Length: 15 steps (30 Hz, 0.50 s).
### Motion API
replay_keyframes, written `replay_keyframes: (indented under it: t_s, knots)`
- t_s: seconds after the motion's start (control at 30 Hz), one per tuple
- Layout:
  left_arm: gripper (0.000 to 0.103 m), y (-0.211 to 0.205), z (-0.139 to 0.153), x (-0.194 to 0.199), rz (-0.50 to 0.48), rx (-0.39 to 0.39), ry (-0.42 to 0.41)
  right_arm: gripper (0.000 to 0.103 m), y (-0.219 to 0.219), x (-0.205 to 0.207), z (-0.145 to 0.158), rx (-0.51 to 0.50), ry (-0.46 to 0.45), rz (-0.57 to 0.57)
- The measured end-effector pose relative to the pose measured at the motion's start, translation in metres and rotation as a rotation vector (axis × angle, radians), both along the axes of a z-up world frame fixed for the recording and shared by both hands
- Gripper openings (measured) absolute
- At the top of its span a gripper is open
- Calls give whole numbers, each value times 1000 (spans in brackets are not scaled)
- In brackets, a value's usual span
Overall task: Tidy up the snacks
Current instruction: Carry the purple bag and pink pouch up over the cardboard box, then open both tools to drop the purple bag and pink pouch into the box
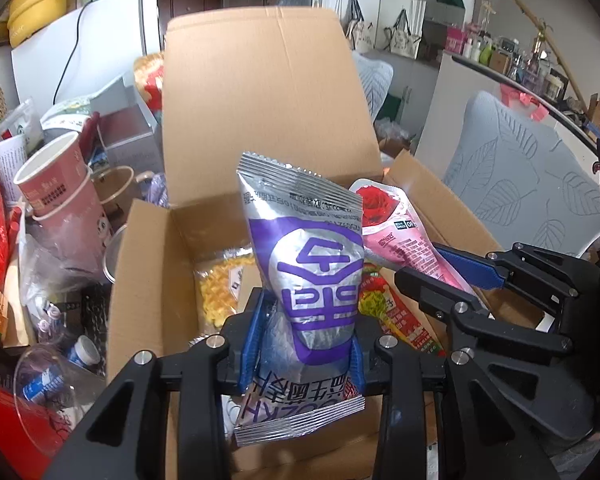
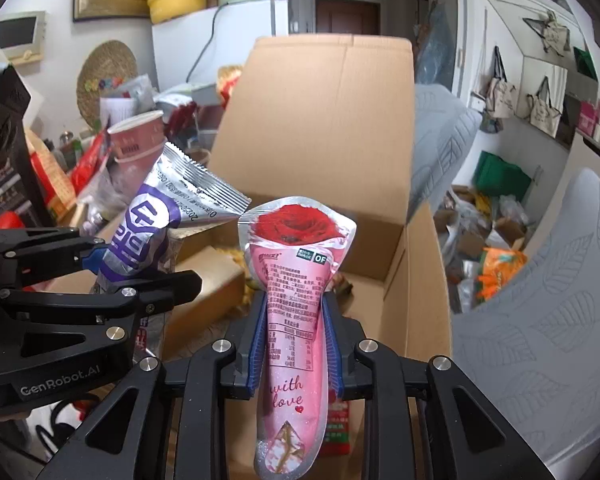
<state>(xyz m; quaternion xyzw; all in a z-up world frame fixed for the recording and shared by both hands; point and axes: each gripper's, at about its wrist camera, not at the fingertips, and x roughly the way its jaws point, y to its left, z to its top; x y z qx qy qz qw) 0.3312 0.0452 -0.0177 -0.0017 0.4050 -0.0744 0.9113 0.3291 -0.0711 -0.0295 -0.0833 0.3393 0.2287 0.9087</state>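
Left gripper (image 1: 306, 344) clamped on a silver pouch (image 1: 304, 264) with purple print, blue pads (image 1: 252, 344) pressed into both sides near the lower end, so the pouch stands upright and pinched at the waist, crimped top edge leaning a little left. Right gripper (image 2: 294, 340) likewise closed on a pink pouch (image 2: 296, 292) with a red rose at the top and "with love" lower down, pads (image 2: 260, 340) squeezing its narrow middle, the wide rose end fanned out above the jaws. Both pouches held over an open box (image 1: 148, 280) of brown cardboard, back flap standing tall behind them, side flaps splayed outward. Inside the box: a clear bag of yellow bits (image 1: 220, 288) lying flat toward the left, a red packet (image 1: 396, 312) toward the right, partly hidden behind the pouches. Seen from the left wrist, the right gripper (image 1: 440, 264) sits just to the right, its pink pouch (image 1: 400, 240) slanting toward the silver one, the two tops near each other; whether touching, cannot tell. Left of the box, stacked pink cups (image 1: 56, 192) amid clutter of bags and a clear bottle (image 1: 52, 376). Right of the box, grey leaf-print cushions (image 2: 540, 320).
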Motion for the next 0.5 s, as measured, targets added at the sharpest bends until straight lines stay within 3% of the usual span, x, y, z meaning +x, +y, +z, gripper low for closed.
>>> replay_keyframes:
  t_s: [0.2,0.5]
  knots:
    - [36,-3,-17,13,27,41,98,28,0,5,-15,-29,37,-8]
    - [37,-11,-16,13,35,105,97,35,3,1,-18,-70,27,-13]
